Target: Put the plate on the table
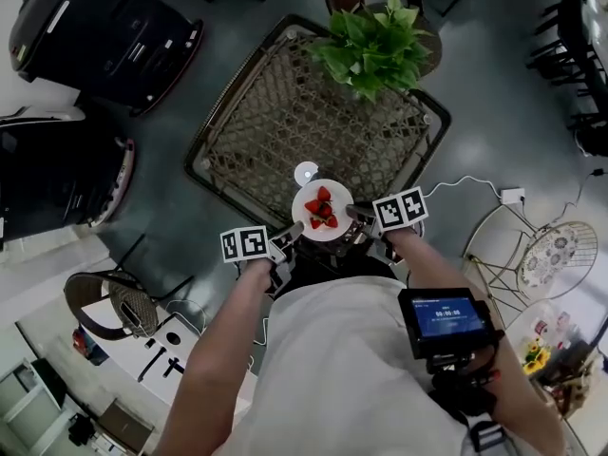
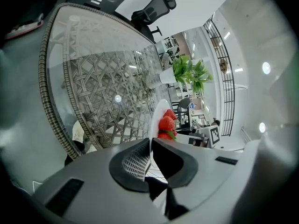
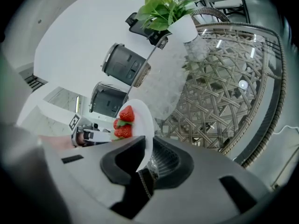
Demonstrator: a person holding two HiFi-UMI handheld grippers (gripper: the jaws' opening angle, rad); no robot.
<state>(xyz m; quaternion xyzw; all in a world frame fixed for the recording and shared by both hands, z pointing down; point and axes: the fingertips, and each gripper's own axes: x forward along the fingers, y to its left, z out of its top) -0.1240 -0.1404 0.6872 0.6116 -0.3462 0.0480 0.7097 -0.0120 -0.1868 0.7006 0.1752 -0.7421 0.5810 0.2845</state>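
1. The plate (image 1: 334, 228) of strawberries (image 1: 321, 211) sits at lower centre of the head view, at the near edge of the glass worktop (image 1: 285, 122). Contact cannot be told.
2. The left gripper (image 2: 150, 149) and right gripper (image 3: 144, 154) each have their fingers clamped on opposite sides of the rim.
3. Hold it level, lower both sides together, and release only once it rests.

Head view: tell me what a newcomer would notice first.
A small round white plate of red strawberries is held mid-frame, pinched at opposite rims by the left gripper and the right gripper. Beyond it spreads a glass-topped woven wicker table, with a leafy green potted plant at its far edge.
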